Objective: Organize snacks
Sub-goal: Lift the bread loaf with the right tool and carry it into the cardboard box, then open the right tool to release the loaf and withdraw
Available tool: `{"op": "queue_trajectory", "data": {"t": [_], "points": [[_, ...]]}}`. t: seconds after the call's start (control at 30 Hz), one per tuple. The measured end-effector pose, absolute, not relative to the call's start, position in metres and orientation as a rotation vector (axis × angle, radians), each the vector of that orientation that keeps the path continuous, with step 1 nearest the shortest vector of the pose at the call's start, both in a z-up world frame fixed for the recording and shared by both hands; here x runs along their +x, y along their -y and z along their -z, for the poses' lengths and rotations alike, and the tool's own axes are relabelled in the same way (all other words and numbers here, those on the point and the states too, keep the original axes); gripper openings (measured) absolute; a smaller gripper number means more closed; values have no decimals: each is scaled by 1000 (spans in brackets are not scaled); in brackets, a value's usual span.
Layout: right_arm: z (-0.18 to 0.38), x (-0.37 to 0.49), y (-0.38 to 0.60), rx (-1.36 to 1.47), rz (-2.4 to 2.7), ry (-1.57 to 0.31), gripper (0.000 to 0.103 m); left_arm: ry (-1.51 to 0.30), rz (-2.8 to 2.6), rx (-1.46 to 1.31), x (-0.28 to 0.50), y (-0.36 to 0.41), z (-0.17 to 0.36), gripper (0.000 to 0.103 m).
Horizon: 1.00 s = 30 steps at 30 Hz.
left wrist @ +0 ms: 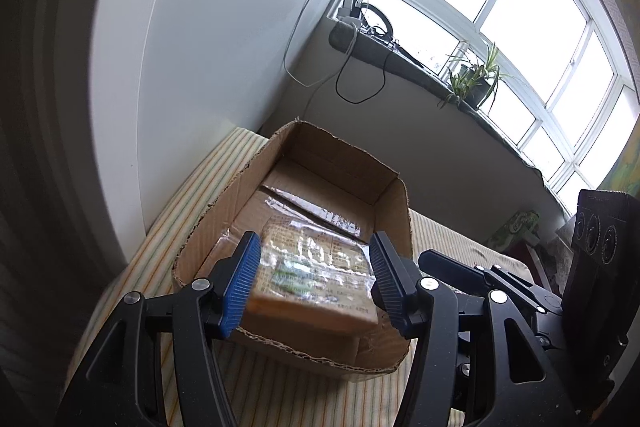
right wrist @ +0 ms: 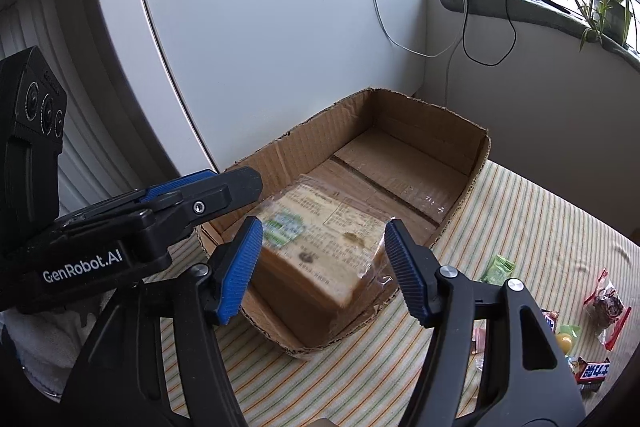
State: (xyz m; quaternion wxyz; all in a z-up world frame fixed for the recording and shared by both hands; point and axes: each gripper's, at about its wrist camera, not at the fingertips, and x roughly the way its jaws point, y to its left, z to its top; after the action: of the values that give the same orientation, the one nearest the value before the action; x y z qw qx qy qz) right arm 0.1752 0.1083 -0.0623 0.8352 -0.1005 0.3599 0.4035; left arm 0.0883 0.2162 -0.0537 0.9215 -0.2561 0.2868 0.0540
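Both grippers spreading wide around the wrapped bread pack [right wrist: 320,247], neither gripping: left gripper [left wrist: 312,283], right gripper [right wrist: 322,267]. Pack sitting in cardboard box [right wrist: 472,155] near end, likely just placed; loose snacks [right wrist: 600,303] waiting right.

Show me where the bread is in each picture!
Left wrist view: the bread sits low in the middle, between the left gripper's open jaws, at the near end of the box.
Right wrist view: the bread is just below centre, between the right gripper's open jaws.
Shared landmark: the box.
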Motion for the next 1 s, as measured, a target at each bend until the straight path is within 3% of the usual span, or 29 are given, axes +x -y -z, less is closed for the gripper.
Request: {"op": "queue_trajectory", "data": {"t": [0.47,1.0], "points": [[48,161,-45,-178,-785,-728,67,-561,-85,-516,76,-197,42,56],[47,123,132,-134,-477,-716,73,-590,58,-494,67,-126,41,56]]}}
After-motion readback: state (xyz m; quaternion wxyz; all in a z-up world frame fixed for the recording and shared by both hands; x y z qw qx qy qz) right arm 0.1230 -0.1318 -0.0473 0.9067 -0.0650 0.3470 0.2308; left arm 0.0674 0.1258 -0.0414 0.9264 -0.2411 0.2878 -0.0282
